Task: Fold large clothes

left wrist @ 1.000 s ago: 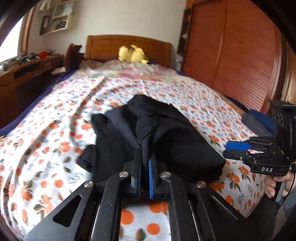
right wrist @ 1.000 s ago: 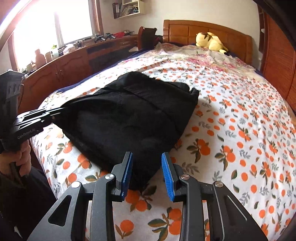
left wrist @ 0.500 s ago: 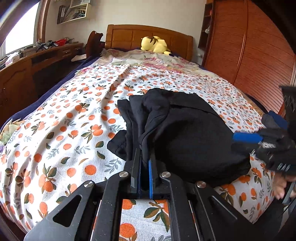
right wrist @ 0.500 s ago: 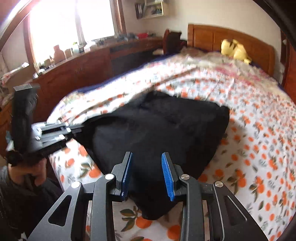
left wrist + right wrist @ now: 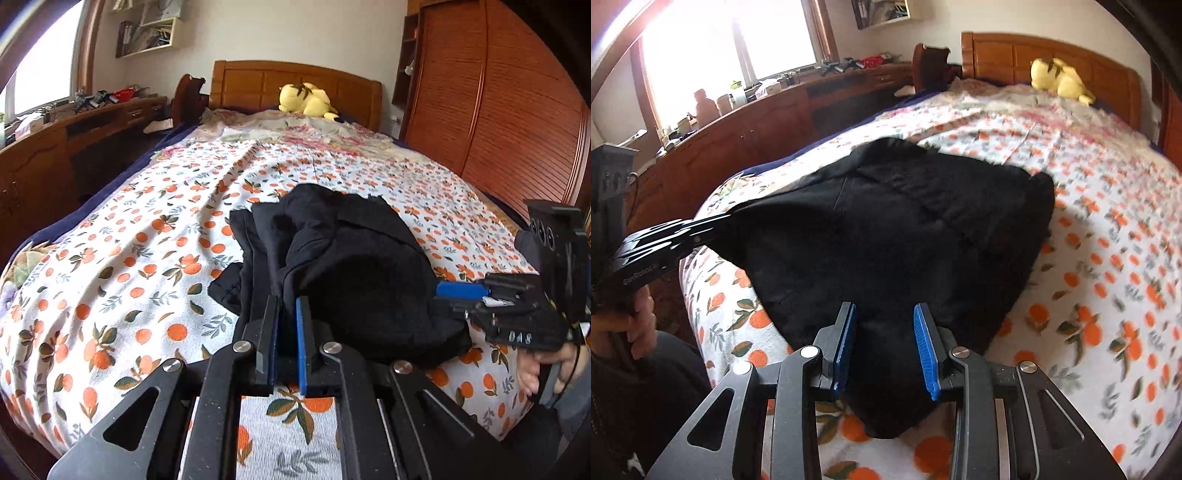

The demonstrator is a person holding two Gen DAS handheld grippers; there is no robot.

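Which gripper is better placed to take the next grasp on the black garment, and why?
Right. The right gripper is open, its fingers straddling the black garment's near corner. The left gripper is already shut on an edge of the cloth.

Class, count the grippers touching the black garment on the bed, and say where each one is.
2. The left gripper pinches the black garment at its near left edge; the right gripper straddles its near right corner, open.

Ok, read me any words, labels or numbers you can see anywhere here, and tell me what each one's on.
"DAS": embossed on the black body of the right tool, seen from the left wrist view.
"GenRobot" and perhaps more, blurred and uncertain: on the body of the left tool, seen from the right wrist view.
Books and papers on the wall shelf: too small to read.
Nothing readable on the black garment.
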